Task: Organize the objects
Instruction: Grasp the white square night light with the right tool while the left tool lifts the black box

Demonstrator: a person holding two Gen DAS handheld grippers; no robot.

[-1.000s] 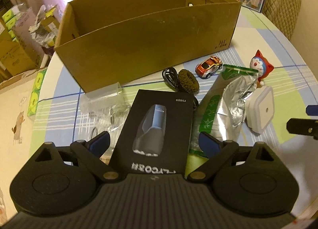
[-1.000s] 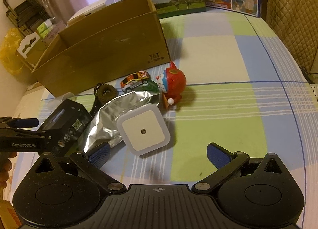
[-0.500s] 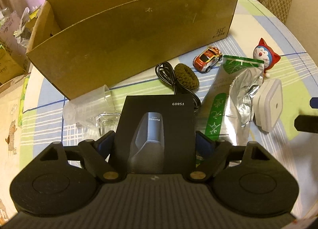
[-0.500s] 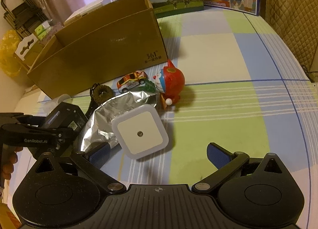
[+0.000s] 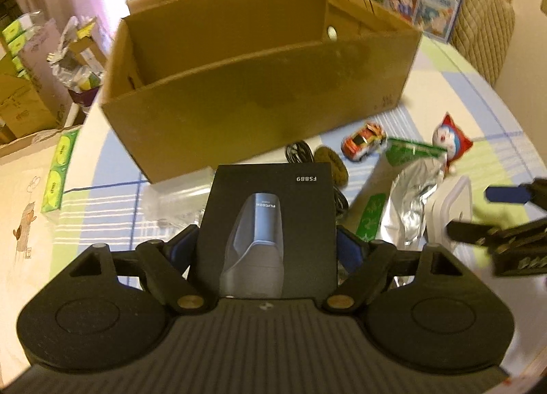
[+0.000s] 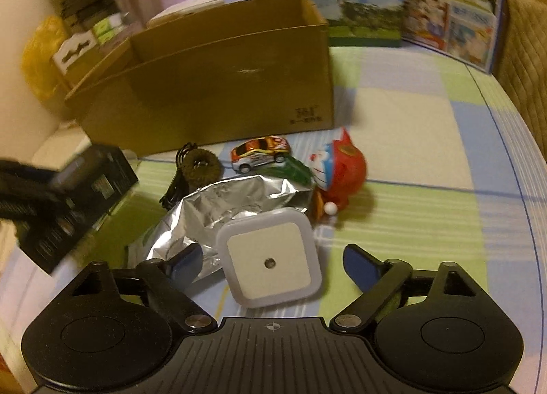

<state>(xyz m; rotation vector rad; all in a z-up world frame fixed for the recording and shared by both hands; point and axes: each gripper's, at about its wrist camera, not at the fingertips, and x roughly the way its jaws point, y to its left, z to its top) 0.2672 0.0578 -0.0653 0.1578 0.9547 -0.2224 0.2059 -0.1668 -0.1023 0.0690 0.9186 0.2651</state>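
My left gripper [image 5: 266, 250] has gone from straddling the flat black cardboard shaver box [image 5: 270, 226] to clamping it: a second ago the blue-padded fingers [image 5: 183, 250] stood wide on either side, and now they press against both long edges. The box has also left the counter [image 6: 427, 209]; in the right wrist view it hangs tilted and blurred above the checked cloth [image 6: 82, 202]. I judge the pick is done and the carry to the open brown cardboard carton [image 5: 259, 86] has begun.

The box is matte black, with a grey shaver printed on its face and "FS889" near its far edge, which points toward the carton's near wall.

My right gripper [image 6: 273, 260] hovers with fingers spread wide and holding nothing, the white square night light [image 6: 271, 264] lying between them, partly on the crumpled silver foil pouch [image 6: 232, 199].
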